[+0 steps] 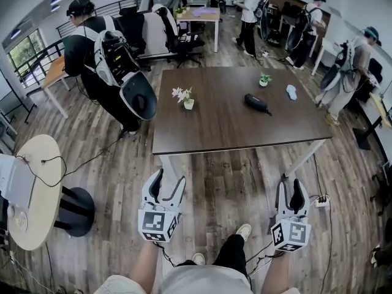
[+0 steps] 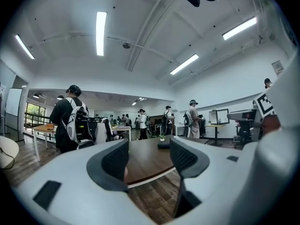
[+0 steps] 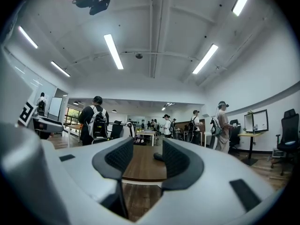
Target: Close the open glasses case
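Short of the bench (image 1: 220, 133), the left hand-held gripper (image 1: 168, 179) and right hand-held gripper (image 1: 291, 186) are gaping empty, the glasses case (image 1: 256, 103) lying too distant to read.

Bright, even light falls from ceiling strip lights (image 2: 101, 33), with strong fisheye bending and dark corners in both gripper views.

Left gripper (image 2: 149, 157) level, jaws apart, nothing between. Beyond jaws: brown table (image 2: 149, 177), dark case (image 2: 163, 145) on far part, small plant (image 2: 161, 138) behind it. Person with backpack (image 2: 65, 121) standing at left.
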Action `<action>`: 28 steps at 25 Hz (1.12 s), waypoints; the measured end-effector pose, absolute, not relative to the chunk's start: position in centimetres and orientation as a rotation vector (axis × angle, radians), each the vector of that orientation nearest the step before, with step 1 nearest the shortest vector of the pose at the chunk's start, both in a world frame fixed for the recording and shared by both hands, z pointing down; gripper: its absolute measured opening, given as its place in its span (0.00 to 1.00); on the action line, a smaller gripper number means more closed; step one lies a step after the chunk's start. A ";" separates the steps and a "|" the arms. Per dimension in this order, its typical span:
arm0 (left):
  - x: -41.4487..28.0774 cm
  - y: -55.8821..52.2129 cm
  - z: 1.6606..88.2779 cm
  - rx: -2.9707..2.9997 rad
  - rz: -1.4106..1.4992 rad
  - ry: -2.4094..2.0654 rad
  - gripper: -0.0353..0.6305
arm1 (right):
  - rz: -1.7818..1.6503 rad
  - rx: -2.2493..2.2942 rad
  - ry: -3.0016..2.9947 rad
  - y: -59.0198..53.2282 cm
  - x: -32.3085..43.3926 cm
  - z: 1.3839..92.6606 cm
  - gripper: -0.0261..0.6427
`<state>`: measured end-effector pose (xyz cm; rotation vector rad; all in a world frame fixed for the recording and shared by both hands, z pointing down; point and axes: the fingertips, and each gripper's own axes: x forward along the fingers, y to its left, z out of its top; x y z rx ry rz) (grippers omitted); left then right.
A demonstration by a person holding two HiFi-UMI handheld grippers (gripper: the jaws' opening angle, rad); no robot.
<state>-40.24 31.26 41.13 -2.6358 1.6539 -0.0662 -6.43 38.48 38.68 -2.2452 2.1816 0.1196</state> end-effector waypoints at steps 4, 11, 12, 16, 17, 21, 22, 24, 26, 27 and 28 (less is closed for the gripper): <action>-35.7 27.7 42.0 -2.652 -0.099 1.628 0.47 | 0.103 -2.259 2.144 35.3 -2.3 39.5 0.33; -25.4 20.3 40.9 -2.694 -0.110 1.576 0.47 | 0.046 -2.301 2.092 28.9 7.6 39.5 0.33; -24.0 19.3 40.7 -2.692 -0.101 1.580 0.47 | 0.040 -2.304 2.090 28.0 9.1 39.6 0.33; -18.6 15.3 40.6 -2.698 -0.108 1.589 0.47 | 0.010 -2.319 2.077 24.7 14.9 40.0 0.33; -17.2 14.4 40.5 -2.698 -0.119 1.584 0.47 | 0.002 -2.321 2.074 23.9 16.3 40.1 0.33; -12.2 10.9 40.4 -2.700 -0.133 1.567 0.47 | -0.011 -2.328 2.067 20.8 21.3 40.2 0.33; -11.2 10.2 40.5 -2.704 -0.135 1.566 0.47 | -0.016 -2.327 2.067 20.1 22.4 40.4 0.33; -9.3 8.7 41.0 -2.712 -0.144 1.566 0.47 | -0.021 -2.320 2.072 18.7 24.1 40.8 0.33; -7.7 7.5 41.1 -2.709 -0.145 1.572 0.47 | -0.016 -2.312 2.089 17.6 25.6 41.0 0.33; -7.0 7.0 40.9 -2.706 -0.141 1.577 0.46 | -0.014 -2.308 2.097 17.1 26.3 40.9 0.33; -6.4 6.6 40.6 -2.703 -0.133 1.584 0.46 | -0.015 -2.304 2.102 16.7 27.1 40.9 0.33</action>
